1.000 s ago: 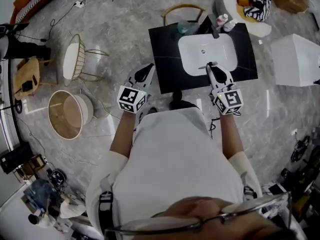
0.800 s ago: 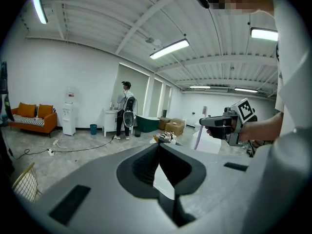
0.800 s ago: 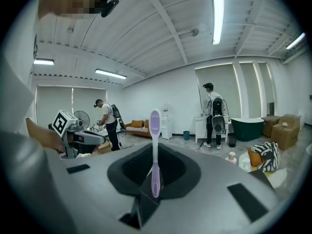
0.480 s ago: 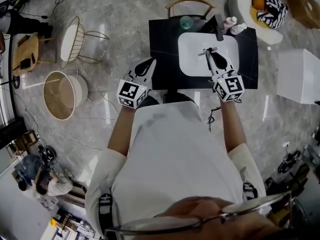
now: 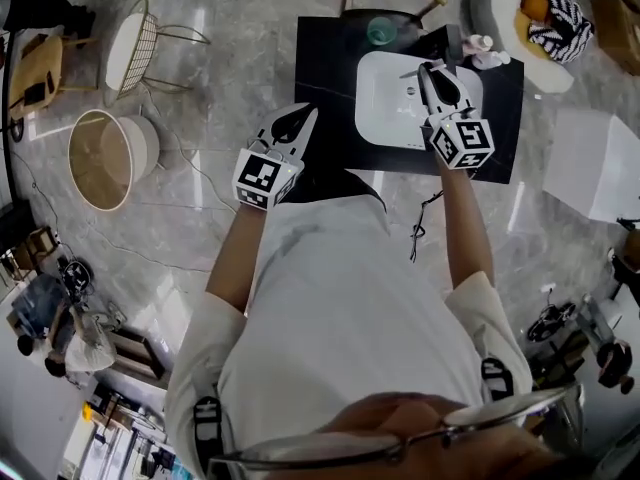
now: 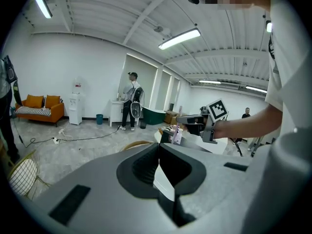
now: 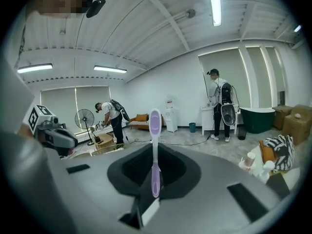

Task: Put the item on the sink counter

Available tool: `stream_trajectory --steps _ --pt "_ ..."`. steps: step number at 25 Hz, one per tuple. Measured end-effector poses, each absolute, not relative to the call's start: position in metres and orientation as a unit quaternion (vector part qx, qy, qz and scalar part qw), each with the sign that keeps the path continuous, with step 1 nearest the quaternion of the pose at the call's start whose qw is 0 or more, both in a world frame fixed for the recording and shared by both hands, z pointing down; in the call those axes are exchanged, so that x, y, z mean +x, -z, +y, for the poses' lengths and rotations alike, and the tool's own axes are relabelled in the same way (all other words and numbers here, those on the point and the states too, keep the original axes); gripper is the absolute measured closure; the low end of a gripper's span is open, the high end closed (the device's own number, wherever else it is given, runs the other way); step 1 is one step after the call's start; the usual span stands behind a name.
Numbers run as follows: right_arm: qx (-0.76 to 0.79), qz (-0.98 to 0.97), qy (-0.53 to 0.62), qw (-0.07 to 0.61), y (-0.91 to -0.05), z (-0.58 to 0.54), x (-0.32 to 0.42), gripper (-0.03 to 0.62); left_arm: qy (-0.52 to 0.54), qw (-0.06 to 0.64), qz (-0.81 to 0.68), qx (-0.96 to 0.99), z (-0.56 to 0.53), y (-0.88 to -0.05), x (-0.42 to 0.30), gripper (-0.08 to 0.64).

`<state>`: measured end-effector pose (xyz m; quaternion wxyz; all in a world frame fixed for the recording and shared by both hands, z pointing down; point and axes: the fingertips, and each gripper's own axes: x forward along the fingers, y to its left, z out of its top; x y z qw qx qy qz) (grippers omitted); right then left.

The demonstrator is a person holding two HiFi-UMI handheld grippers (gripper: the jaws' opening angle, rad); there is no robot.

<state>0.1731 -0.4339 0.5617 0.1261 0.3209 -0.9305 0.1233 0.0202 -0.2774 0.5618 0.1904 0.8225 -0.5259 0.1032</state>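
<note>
Advancing across the white basin (image 5: pixel 385 103) toward the sink counter (image 5: pixel 325 78)'s far edge, the right gripper (image 5: pixel 433 76) clamps the purple toothbrush (image 7: pixel 155 145), seemingly close to set-down, while the left gripper (image 5: pixel 303 120) hangs closed and empty.

Reading this as a big open lab/studio hall dressed with home props, not a real home. The sink counter (image 5: pixel 320 68) is standing alone out on the grey marble-look floor (image 5: pixel 230 58), with no wall behind it. Strip lights (image 6: pixel 179 38) are hanging under a bare white beamed ceiling. A sofa (image 6: pixel 39 108), water dispenser (image 6: pixel 75 108), green tub (image 7: pixel 256 118), fan (image 7: pixel 84 121) and boxes (image 7: pixel 292 121) are all sitting in one open room. Cables (image 6: pixel 83 138) are trailing across the floor. Other people (image 7: pixel 109 118) are standing about with gear on their backs. A basket (image 5: pixel 100 158) and wire chair (image 5: pixel 130 43) are standing loose off the counter's left edge.
</note>
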Motion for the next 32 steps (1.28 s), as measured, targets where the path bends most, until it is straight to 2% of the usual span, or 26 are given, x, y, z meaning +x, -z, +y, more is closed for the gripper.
stream_trajectory --steps 19,32 --pt "0.360 -0.908 -0.113 0.181 -0.653 -0.537 0.107 0.555 -0.094 0.250 -0.504 0.821 -0.307 -0.611 -0.005 0.555" --pt "0.338 -0.889 -0.108 0.291 -0.748 -0.555 0.098 0.555 -0.101 0.276 -0.498 0.816 -0.313 -0.639 -0.008 0.555"
